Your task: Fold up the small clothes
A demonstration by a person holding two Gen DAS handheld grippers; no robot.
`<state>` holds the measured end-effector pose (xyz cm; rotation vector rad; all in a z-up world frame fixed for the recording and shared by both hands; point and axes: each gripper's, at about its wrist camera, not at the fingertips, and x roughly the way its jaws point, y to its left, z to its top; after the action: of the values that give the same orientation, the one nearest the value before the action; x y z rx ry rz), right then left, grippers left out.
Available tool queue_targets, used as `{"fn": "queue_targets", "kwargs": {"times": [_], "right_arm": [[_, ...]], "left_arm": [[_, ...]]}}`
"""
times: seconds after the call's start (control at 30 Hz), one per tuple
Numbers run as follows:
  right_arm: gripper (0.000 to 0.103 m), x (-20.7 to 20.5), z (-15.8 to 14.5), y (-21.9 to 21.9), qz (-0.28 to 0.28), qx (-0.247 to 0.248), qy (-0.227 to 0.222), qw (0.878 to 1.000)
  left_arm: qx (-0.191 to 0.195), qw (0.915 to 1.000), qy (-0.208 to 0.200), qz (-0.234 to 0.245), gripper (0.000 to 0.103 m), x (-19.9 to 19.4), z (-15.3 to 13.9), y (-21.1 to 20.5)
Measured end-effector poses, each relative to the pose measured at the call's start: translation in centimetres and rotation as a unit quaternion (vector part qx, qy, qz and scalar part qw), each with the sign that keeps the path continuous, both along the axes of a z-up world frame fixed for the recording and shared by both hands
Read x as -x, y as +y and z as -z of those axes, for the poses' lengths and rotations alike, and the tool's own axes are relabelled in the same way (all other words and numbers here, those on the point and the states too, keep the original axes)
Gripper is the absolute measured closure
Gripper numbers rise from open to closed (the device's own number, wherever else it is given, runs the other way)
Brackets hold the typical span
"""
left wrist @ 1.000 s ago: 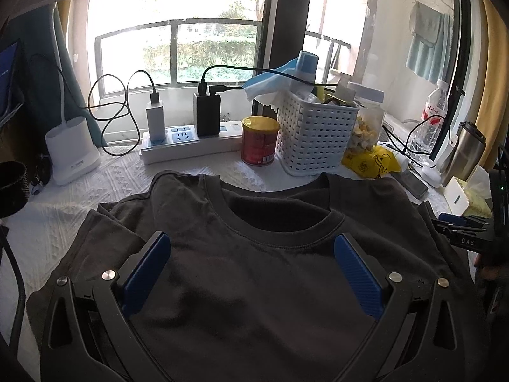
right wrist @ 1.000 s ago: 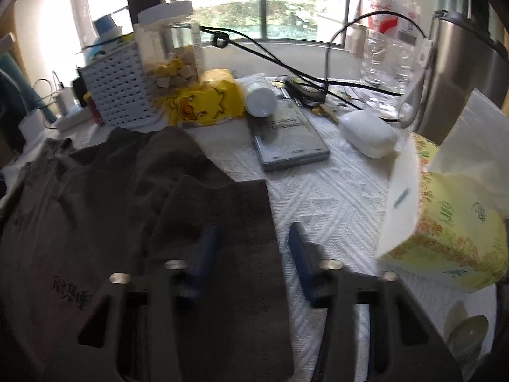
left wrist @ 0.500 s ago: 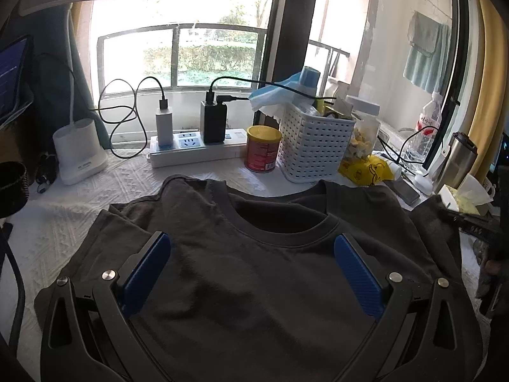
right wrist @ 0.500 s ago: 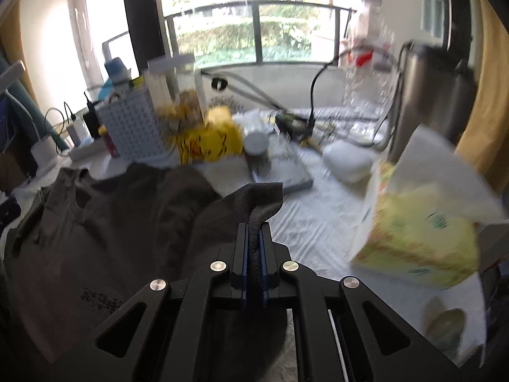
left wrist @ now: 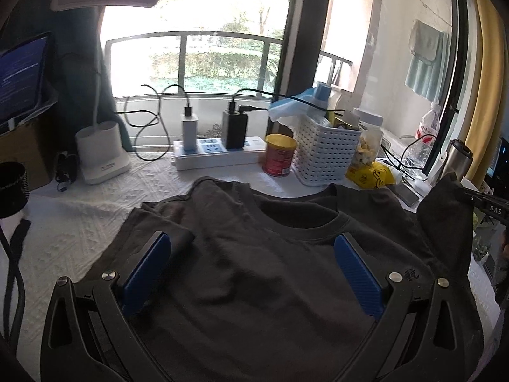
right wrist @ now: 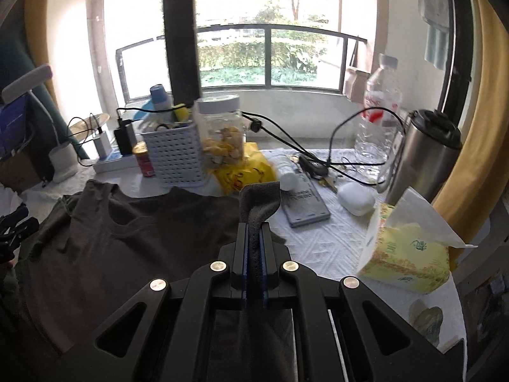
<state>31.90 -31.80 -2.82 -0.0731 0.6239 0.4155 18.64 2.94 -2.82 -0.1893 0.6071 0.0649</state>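
A dark grey T-shirt [left wrist: 254,270] lies spread on the white table cover, collar toward the window. My left gripper [left wrist: 251,270] is open and hovers over the chest of the shirt, its blue pads apart. My right gripper [right wrist: 254,238] is shut on the shirt's right sleeve [right wrist: 261,197] and holds it lifted off the table. The lifted sleeve [left wrist: 445,210] and the right gripper's tip show at the right edge of the left wrist view. The rest of the shirt [right wrist: 127,238] lies flat to the left in the right wrist view.
Behind the shirt stand a power strip [left wrist: 219,156], a red can [left wrist: 280,156], a white basket [left wrist: 324,152], a jar [right wrist: 222,137] and a yellow bag [right wrist: 245,172]. On the right are a tissue box [right wrist: 410,248], a steel flask [right wrist: 426,156], a bottle, cables and a white lamp base [left wrist: 101,152].
My right gripper closed on the right sleeve and raised it off the table. My left gripper stayed open and drew back and up over the shirt.
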Motion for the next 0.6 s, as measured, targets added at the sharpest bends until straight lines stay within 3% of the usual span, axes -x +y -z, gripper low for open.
{"fn": "queue_targets", "kwargs": {"times": [0.2, 0.6], "right_arm": [[0.096, 0.8, 0.3, 3.0, -0.010, 0.007, 0.008, 1.000], [0.096, 1.3, 4.4, 9.0, -0.026, 0.018, 0.067, 0.997]], "left_arm": [[0.005, 0.9999, -0.003, -0.008, 0.002, 1.4, 0.2, 2.4], [0.003, 0.9998, 0.011, -0.018, 0.002, 2.4, 1.3, 5.6]]}}
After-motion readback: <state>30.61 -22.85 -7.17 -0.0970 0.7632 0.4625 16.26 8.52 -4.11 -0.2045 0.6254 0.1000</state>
